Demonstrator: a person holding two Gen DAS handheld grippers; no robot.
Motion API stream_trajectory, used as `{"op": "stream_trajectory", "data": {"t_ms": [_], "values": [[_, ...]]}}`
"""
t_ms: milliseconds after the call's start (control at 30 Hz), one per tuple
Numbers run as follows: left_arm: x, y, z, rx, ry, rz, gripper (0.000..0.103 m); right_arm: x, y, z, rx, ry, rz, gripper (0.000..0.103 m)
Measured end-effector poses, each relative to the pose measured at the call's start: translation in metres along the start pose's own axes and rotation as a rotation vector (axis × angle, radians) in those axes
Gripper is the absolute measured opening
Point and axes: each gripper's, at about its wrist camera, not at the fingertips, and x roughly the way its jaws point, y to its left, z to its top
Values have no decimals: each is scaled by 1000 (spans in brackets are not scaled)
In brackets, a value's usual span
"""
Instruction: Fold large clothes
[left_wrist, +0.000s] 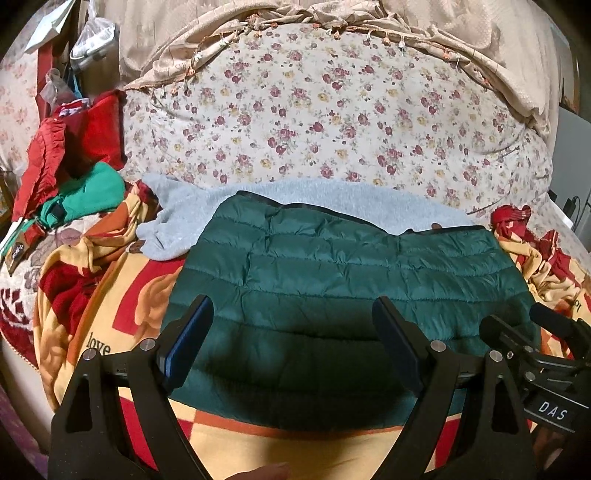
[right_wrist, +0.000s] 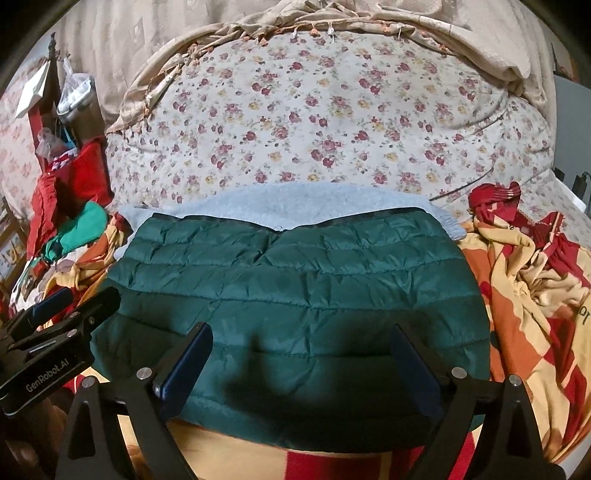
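green jacket (right_wrist: 295, 306) on patterned blanket (right_wrist: 524, 332) w/ floral bedding (right_wrist: 332, 110) behind.

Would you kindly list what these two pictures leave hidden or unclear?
- Grey fleece: both views, mostly hidden beneath the green jacket.
- Jacket's sleeves: neither view shows them; folded under, perhaps.
- Right claw: left view, cut off by the frame edge.
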Motion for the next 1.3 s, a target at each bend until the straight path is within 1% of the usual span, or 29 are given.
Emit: {"op": "stream_trajectory", "data": {"t_ms": [400, 1300], "values": [[0, 0, -1, 3, 2, 6, 88, 2, 8, -3, -17, 7, -2, 95], [3, 2, -5, -2, 7, 2, 88, 10, 8, -5, -23, 27, -2, 95]]}}
